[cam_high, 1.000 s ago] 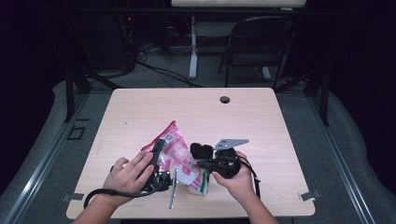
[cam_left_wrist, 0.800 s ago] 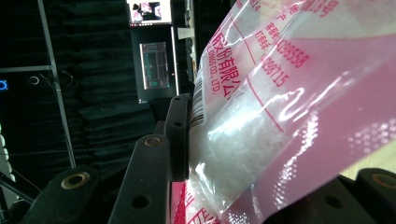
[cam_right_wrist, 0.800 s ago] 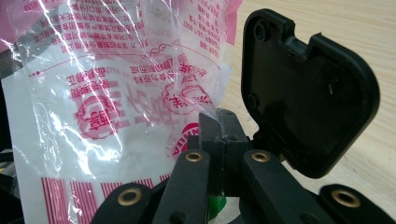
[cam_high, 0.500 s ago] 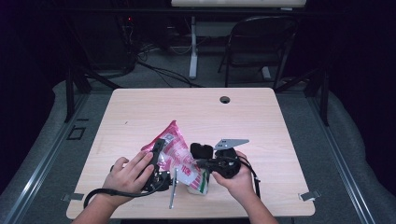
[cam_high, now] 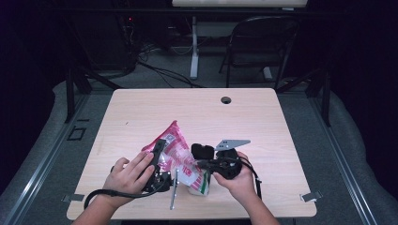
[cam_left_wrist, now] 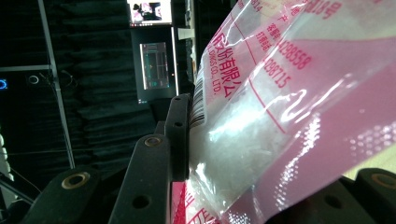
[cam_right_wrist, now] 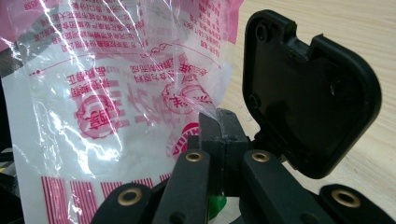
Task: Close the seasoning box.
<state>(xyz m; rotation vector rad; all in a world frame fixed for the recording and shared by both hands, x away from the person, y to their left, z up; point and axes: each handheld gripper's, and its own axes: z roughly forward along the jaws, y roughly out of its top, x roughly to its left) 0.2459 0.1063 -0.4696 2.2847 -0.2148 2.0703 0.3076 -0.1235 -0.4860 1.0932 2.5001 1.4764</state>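
Observation:
A pink and clear plastic bag (cam_high: 174, 146) printed with red characters stands near the table's front edge, held from both sides. My left gripper (cam_high: 158, 157) clamps its left side; in the left gripper view the bag (cam_left_wrist: 289, 107) bulges between the two jaws, one pad (cam_left_wrist: 180, 135) pressed flat against it. My right gripper (cam_high: 206, 164) is shut on the bag's clear right edge (cam_right_wrist: 140, 93), the fingertips (cam_right_wrist: 219, 125) pinching the film. White grains show inside the bag.
A black rounded plate (cam_right_wrist: 303, 88) stands just beside the right jaws. A thin metal rod (cam_high: 173, 190) and a white-and-green piece (cam_high: 199, 186) lie under the bag. The wooden table (cam_high: 263, 117) has a cable hole (cam_high: 226, 100) at the back; a chair (cam_high: 263, 42) stands beyond.

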